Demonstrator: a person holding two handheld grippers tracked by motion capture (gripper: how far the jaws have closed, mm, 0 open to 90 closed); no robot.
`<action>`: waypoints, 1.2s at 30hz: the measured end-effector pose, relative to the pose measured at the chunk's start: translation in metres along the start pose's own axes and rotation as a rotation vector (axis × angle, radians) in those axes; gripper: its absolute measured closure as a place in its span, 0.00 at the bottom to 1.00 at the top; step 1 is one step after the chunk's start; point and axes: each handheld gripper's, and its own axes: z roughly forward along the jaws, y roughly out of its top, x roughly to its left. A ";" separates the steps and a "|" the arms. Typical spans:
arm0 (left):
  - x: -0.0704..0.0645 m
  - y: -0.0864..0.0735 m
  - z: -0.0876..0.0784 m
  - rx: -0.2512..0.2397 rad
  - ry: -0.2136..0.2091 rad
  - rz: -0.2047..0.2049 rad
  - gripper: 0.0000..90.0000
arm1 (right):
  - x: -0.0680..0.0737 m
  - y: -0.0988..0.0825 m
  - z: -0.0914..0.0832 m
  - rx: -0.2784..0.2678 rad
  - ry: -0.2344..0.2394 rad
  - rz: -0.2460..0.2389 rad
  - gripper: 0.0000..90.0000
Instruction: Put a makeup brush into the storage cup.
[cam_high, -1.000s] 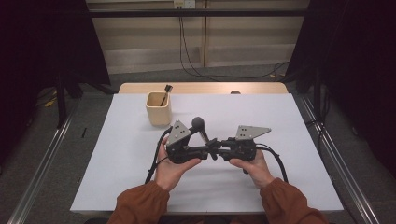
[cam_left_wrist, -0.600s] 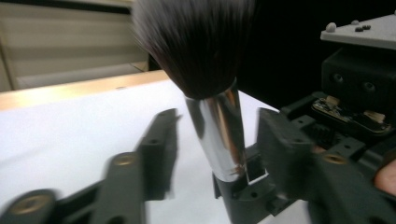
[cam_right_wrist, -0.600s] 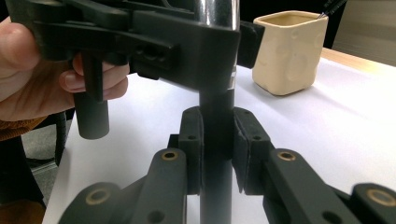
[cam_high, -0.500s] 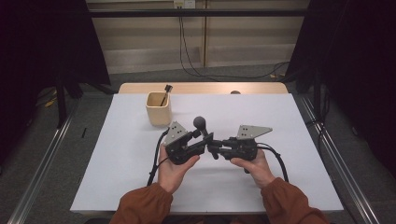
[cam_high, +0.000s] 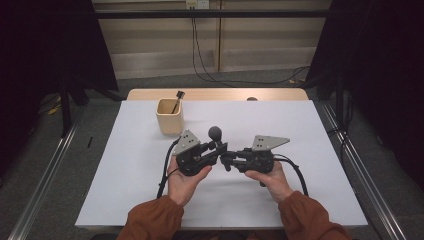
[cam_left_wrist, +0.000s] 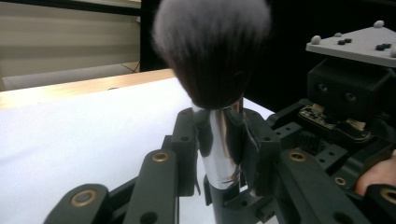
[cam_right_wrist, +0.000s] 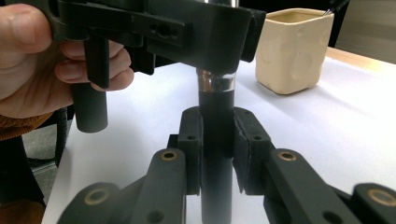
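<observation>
While both hands meet over the white table | cream cup stands well behind | left gripper has just been closing, squeezing brush at its shiny collar | right gripper pinches the black handle.

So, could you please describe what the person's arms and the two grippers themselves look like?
Both forearms wear rust-orange sleeves. The left gripper and right gripper are matt black, with jointed link arms fastened by brass-coloured rivets and flat black fingers. Each carries a grey three-cornered plate on top, studded with small knobs, and trails a black cable.
</observation>
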 end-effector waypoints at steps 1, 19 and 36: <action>-0.001 0.001 0.000 0.002 -0.001 0.005 0.78 | 0.000 0.000 0.000 -0.003 0.000 0.000 0.83; -0.006 0.006 0.000 0.029 -0.022 0.050 0.79 | 0.001 0.003 -0.003 -0.014 -0.019 0.004 0.62; 0.003 0.007 -0.001 0.034 -0.009 0.027 0.79 | 0.003 0.001 -0.003 0.002 -0.070 -0.001 0.21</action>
